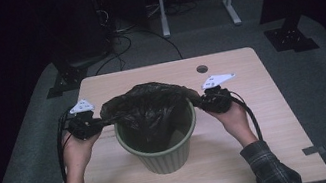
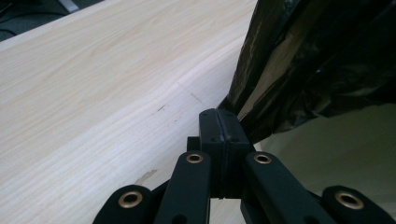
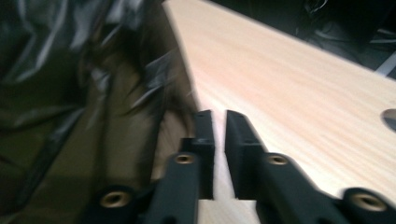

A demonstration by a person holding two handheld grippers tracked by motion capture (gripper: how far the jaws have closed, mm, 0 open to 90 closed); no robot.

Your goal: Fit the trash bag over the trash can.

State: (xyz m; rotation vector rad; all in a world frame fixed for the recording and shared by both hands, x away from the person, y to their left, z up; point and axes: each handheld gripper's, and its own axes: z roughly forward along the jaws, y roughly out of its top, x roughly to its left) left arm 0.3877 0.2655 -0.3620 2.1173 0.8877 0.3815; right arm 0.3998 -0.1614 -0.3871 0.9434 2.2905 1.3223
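High view: a black bin bag (image 1: 150, 105) is stretched over the green ribbed wastebasket (image 1: 161, 152) at frame centre on the tabletop (image 1: 257, 120). Left tongs (image 1: 97, 125), at centre left, are pressed together on the bag's edge. Right tongs (image 1: 199, 99), at centre right, stand slightly parted beside the bag, nothing between them.

A crinkled black bin bag (image 1: 150, 105) is stretched over the ribbed green wastebasket (image 1: 165, 157), sagging inside it.

bins: 1 (image 1: 161, 152) | black bags: 1 (image 1: 147, 102) | hand-held grippers: 2 | tables: 1 (image 1: 257, 120)
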